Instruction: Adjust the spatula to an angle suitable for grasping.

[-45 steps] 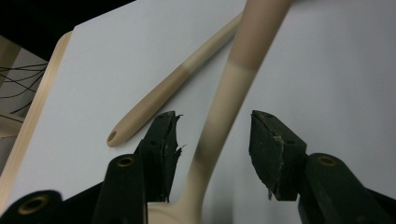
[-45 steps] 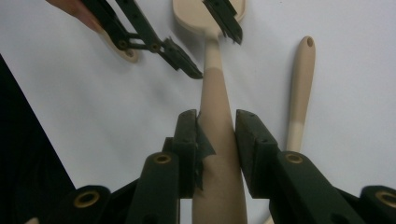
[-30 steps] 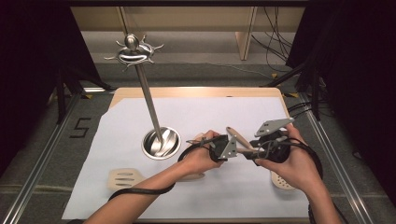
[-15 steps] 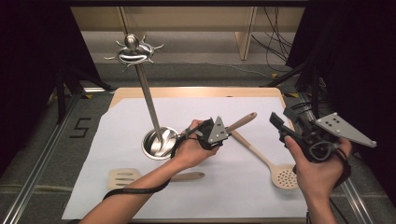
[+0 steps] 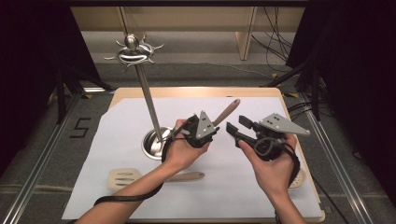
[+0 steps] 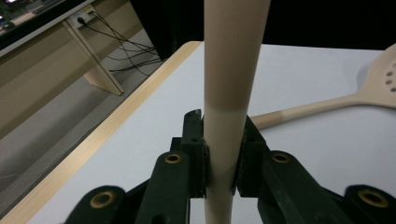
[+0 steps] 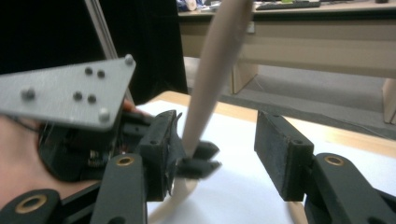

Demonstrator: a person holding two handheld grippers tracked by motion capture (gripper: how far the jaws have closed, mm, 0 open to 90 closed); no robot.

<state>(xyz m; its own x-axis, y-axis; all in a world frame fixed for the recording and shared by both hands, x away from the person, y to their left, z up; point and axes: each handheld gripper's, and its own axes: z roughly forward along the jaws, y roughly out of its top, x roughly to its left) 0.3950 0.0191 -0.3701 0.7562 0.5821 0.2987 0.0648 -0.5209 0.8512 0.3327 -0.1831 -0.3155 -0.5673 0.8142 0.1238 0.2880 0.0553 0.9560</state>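
My left gripper is shut on the pale wooden handle of a utensil, which slants up and to the right above the white sheet. In the left gripper view the pads clamp that handle; these jaws have just been closing on it. The utensil's head is hidden under the hand. Just to the right, my right gripper stands open, its jaws having just been opening. The right gripper view shows the handle rising between the wide-apart jaws of the right gripper, untouched by them.
A metal utensil stand with a hooked top and a round base rises left of my hands. A slotted wooden spatula lies at the front left. A perforated wooden spoon lies under my right hand, also in the left gripper view.
The two grippers were together on the utensil. The right one let go, swung out to the right and has come back near. The left one has lifted the handle.
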